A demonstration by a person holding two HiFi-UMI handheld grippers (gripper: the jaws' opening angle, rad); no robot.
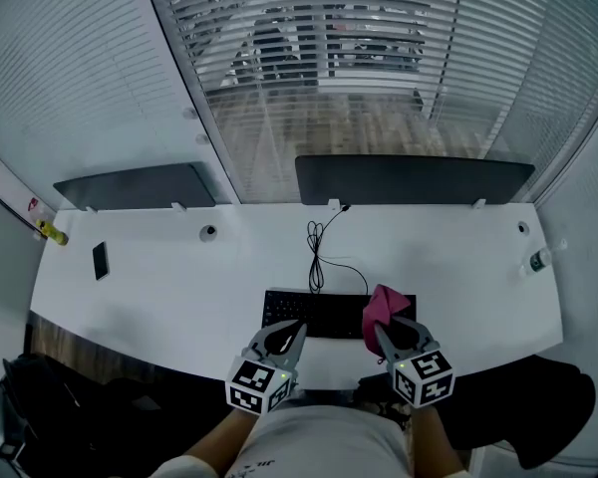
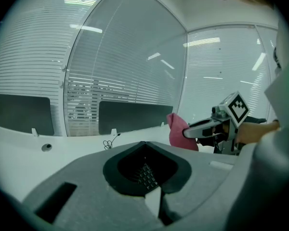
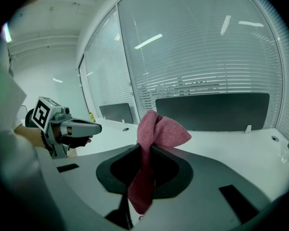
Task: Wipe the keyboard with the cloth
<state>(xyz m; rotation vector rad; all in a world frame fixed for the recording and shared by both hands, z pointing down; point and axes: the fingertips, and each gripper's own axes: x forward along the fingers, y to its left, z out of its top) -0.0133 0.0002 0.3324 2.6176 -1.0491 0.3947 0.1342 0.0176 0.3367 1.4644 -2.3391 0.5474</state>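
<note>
In the head view, a black keyboard (image 1: 329,312) lies on a white table (image 1: 179,287), near the middle of the front edge. A thin black wire (image 1: 317,252) runs from it toward the back edge. The left gripper (image 1: 295,327) is over the left end of the keyboard. The right gripper (image 1: 384,331) is over the right end and holds a pink cloth (image 1: 385,307). A dark phone (image 1: 100,260) lies near the left edge. A bottle (image 1: 538,260) stands near the right edge.

In the left gripper view, the left gripper (image 2: 144,144) has its two jaws pressed together, with nothing between them. Some keyboard (image 2: 145,175) keys show through the hole below the tips. The cloth (image 2: 177,131) and the right gripper (image 2: 195,130) show on the right.

In the right gripper view, the right gripper (image 3: 145,148) squeezes the cloth (image 3: 160,131). The cloth sticks up above the jaws and hangs down below them. The left gripper (image 3: 86,127) shows on the left.
</note>
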